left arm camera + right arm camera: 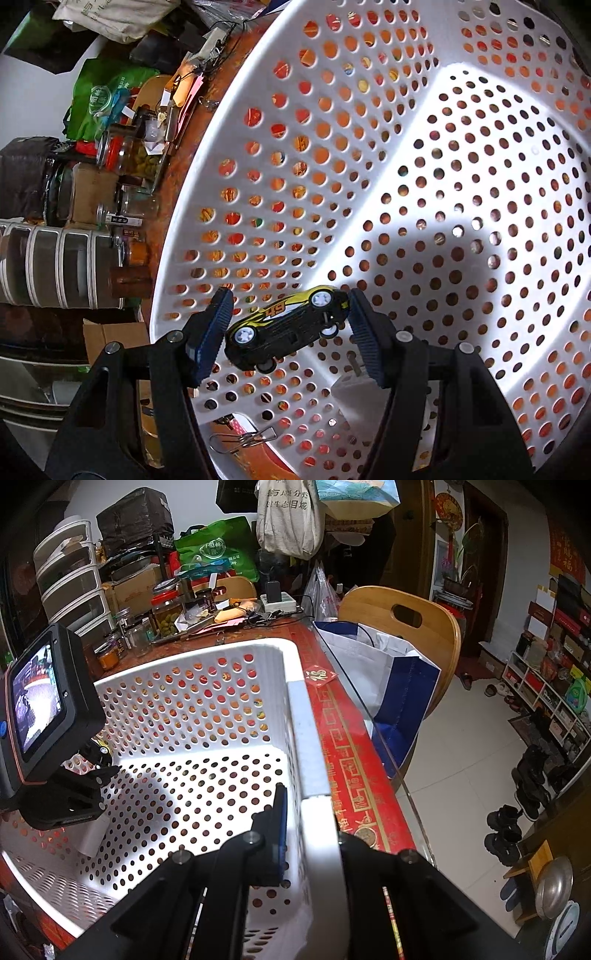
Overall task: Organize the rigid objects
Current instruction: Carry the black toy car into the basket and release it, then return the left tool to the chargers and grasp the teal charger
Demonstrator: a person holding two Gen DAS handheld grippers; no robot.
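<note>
Left claw (pixel 290 334) hangs inside the white perforated plastic basket (pixel 461 155), its ribbed blue pads (pixel 364 332) spread wider than the small black-and-yellow toy race car (pixel 286 326) that sits between them. The car's front end lies against or just beside the right-hand pad, while a gap shows between its tail and the other pad, so whether it is actually pinched cannot be told. It is tipped onto its side, white wheels and dark underside turned toward the camera, the number on its yellow flank reading upside down. Its long axis runs across the gap from pad to pad, slanting up toward the right in the left wrist view. Below the car, on the basket floor, lie a white block-shaped plug adapter (pixel 351 398) and a silver wire binder clip (pixel 242 439).

Right claw (pixel 310 812) straddles the basket's white rim (pixel 314 760) (one blue-padded finger (pixel 282 812) inside the wall, the other outside and mostly hidden), closed down onto the rim. The basket rests on a red patterned surface (pixel 347 760) under glass, with a wooden chair (pixel 402 620) and a white-and-blue paper bag (pixel 388 672) beside it.
</note>
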